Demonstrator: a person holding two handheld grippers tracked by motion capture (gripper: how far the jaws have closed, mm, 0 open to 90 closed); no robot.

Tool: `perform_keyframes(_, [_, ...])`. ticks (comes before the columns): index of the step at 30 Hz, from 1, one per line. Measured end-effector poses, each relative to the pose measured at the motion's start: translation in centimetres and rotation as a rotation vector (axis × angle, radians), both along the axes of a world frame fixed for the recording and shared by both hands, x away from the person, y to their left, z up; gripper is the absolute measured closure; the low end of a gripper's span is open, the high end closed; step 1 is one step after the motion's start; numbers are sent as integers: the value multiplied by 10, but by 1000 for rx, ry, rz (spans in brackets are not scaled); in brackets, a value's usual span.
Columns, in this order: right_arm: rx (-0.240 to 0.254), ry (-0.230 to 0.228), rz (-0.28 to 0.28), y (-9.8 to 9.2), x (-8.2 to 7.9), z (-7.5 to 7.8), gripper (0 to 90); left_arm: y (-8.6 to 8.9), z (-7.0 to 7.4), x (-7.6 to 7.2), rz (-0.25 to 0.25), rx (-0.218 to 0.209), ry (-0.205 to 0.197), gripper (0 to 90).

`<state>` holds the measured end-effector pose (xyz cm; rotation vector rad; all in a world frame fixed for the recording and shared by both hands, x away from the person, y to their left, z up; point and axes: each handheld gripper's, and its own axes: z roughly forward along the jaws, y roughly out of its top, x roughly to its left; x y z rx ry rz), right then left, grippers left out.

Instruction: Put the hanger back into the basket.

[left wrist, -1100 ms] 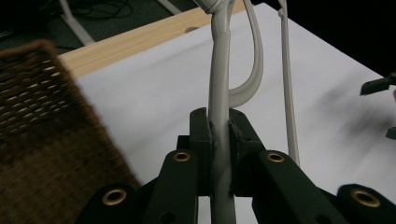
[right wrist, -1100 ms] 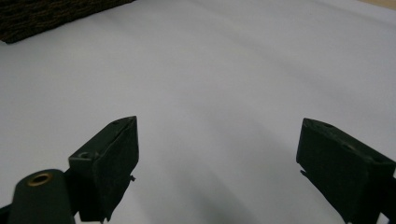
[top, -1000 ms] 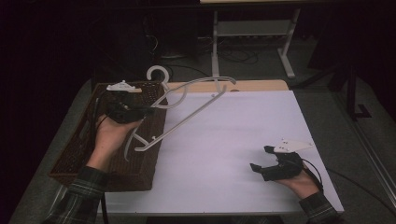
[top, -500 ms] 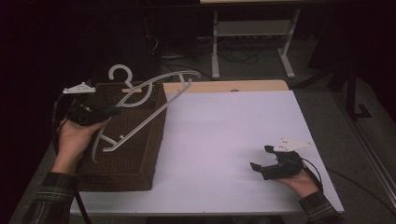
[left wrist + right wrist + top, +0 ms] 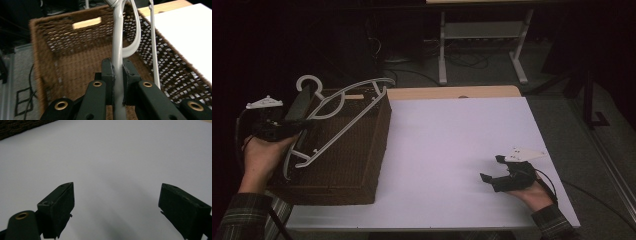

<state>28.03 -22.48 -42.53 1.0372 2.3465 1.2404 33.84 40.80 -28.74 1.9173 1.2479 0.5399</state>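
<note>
now | hanger over basket | table beside

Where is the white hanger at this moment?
In the high view the white hanger is at the table's left, held over the open brown wicker basket. The left hand-held gripper is shut on one of its bars.

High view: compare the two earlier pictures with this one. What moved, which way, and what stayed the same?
The left gripper, shut on the white hanger, carried it leftward, from over the table's edge to over the wicker basket. The basket also looks shifted. No grip was taken or let go. The right gripper stayed open, resting on the white table.
</note>
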Motion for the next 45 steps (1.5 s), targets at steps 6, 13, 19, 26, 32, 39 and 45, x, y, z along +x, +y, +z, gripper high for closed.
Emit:
perform_keyframes(6, [2,-2,-8,-1,1,0,129,15,-7,-2,22,16,12,823])
perform_keyframes(13, [-1,-2,-10,-1,1,0,129,22,-14,-1,34,35,29,823])
perform_keyframes(19, [0,0,-10,-1,1,0,129,25,-19,0,44,56,45,822])
perform_keyframes(26, [0,0,-10,0,1,0,129,20,-36,8,33,95,95,820])
perform_keyframes(32, [0,-1,-12,-1,1,0,129,17,-51,14,25,103,137,815])
perform_keyframes(39, [2,-1,-13,-1,1,0,130,14,-49,14,15,72,110,734])
perform_keyframes(45, [3,-1,-12,0,1,0,130,1,-41,12,-9,51,74,581])
